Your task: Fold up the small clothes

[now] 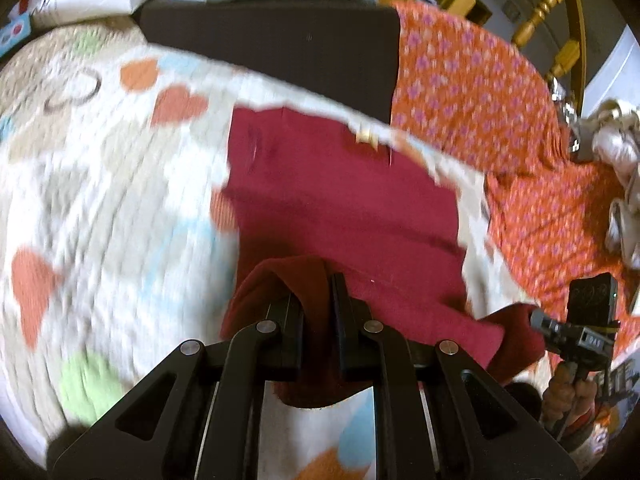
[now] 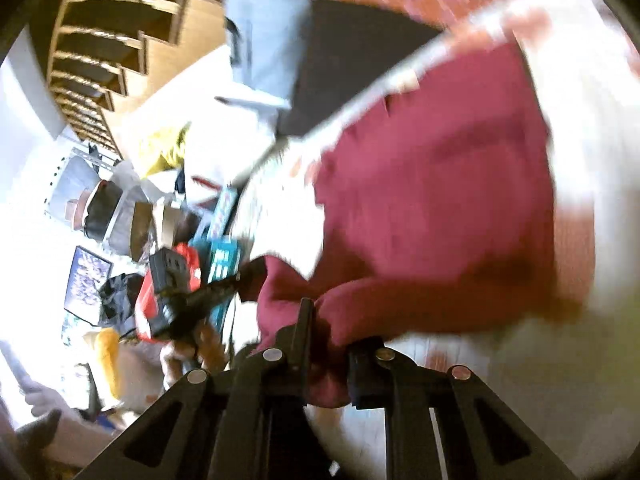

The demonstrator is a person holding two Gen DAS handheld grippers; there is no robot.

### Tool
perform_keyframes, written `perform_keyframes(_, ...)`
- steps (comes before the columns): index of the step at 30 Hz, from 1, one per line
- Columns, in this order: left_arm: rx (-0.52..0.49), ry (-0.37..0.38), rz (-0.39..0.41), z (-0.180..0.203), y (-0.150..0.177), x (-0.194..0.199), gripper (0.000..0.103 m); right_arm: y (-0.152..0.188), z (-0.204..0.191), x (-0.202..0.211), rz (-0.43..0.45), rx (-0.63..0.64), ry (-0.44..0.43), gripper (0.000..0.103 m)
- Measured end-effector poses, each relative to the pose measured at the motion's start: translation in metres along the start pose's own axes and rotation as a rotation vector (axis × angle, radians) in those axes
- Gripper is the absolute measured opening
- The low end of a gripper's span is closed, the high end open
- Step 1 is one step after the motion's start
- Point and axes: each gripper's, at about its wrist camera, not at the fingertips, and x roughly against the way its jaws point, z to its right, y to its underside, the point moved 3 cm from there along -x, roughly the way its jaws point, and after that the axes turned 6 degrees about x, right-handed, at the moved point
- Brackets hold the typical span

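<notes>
gripping the near edge of the maroon garment (image 1: 344, 208), both the left gripper (image 1: 316, 308) and right gripper (image 2: 326, 344) are seen clamped on bunched cloth, apparently raised off the quilt (image 1: 100, 184).

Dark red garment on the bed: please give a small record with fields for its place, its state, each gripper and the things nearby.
garment: dark red cloth garment
place: on a white quilt with coloured hearts
state: far part lies flat; near edge is lifted and bunched
left gripper: shut on the near edge
right gripper: shut on another part of the near edge
nearby: orange cloth with pink flowers to the right; dark flat slab beyond the quilt
image quality: motion blur in both views
</notes>
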Motion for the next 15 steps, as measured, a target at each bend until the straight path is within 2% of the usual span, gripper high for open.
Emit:
perform_keyframes(3,-0.005,0.005,0.029,0.008,-0.040,-0.011,0.010,-0.050,0.006,-0.001,0.086,0.010,0.017,0.013)
perform_keyframes(5,-0.010,-0.020,0.043,0.015,-0.072,-0.029,0.010,-0.080,0.015,-0.006,0.121,0.008,0.053,0.012)
perform_keyframes(8,-0.014,-0.058,0.042,0.020,-0.110,-0.066,0.010,-0.123,0.042,-0.023,0.149,-0.053,0.073,0.012)
perform_keyframes(11,-0.008,-0.049,0.020,0.018,-0.135,-0.106,0.011,-0.158,0.090,-0.045,0.180,-0.150,0.140,0.014)
perform_keyframes(12,0.010,-0.059,-0.001,0.014,-0.140,-0.120,0.011,-0.168,0.114,-0.058,0.163,-0.197,0.198,0.024)
perform_keyframes(13,0.025,-0.078,-0.031,0.010,-0.145,-0.132,0.012,-0.173,0.131,-0.065,0.147,-0.234,0.243,0.044)
perform_keyframes(14,0.028,-0.102,-0.056,0.005,-0.148,-0.142,0.012,-0.175,0.144,-0.063,0.149,-0.257,0.266,0.050)
perform_keyframes(15,0.021,-0.120,-0.058,0.001,-0.150,-0.145,0.012,-0.179,0.154,-0.057,0.186,-0.288,0.272,0.050)
